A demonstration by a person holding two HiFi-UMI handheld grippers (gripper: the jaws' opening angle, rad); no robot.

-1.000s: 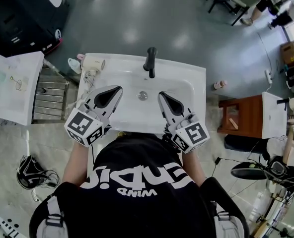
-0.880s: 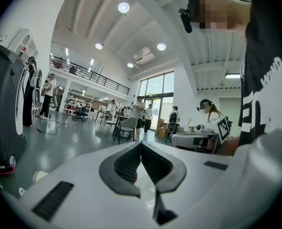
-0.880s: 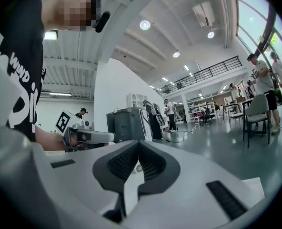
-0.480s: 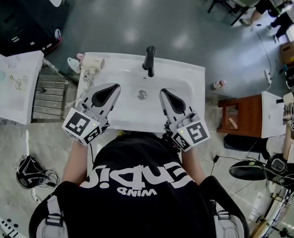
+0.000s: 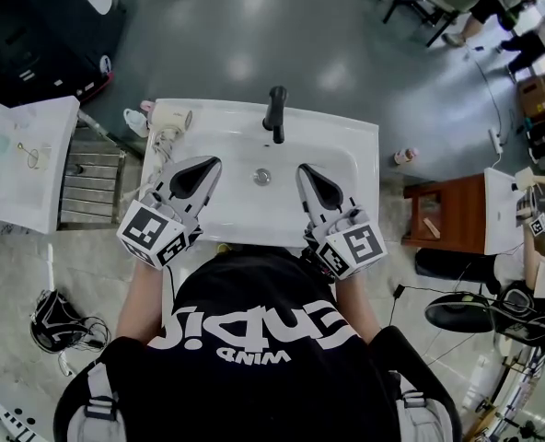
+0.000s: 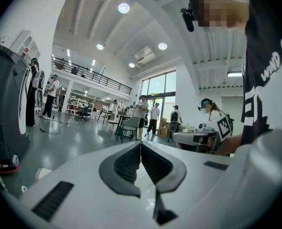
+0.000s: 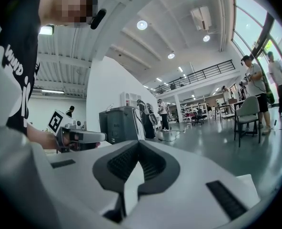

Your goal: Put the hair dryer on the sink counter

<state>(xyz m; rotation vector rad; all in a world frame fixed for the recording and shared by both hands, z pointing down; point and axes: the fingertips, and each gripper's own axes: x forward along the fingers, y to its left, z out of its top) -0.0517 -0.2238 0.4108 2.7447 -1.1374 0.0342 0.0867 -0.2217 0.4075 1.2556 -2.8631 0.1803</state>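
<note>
Looking down in the head view, the white sink counter (image 5: 365,155) fills the middle, with a black tap (image 5: 275,113) at its back edge and a drain (image 5: 262,177) in the basin. The hair dryer (image 5: 173,118) lies on the counter at its back left corner, its cord (image 5: 167,141) trailing toward the front along the left edge. The left gripper (image 5: 214,163) is held over the left part of the counter with its jaws pressed together and nothing in them. The hair dryer sits beyond its tips and to the left, near but clear of them. The right gripper (image 5: 301,169) is held over the right part of the basin, well apart from the hair dryer, with the drain between the two grippers.

From the left gripper view, the left gripper (image 6: 141,144) has its jaws together with nothing between them, and the right gripper (image 6: 203,136) shows at the right.

From the right gripper view, the right gripper (image 7: 138,144) likewise has its jaws meeting at the tips on nothing, and the left gripper (image 7: 81,136) shows at the left.
</note>
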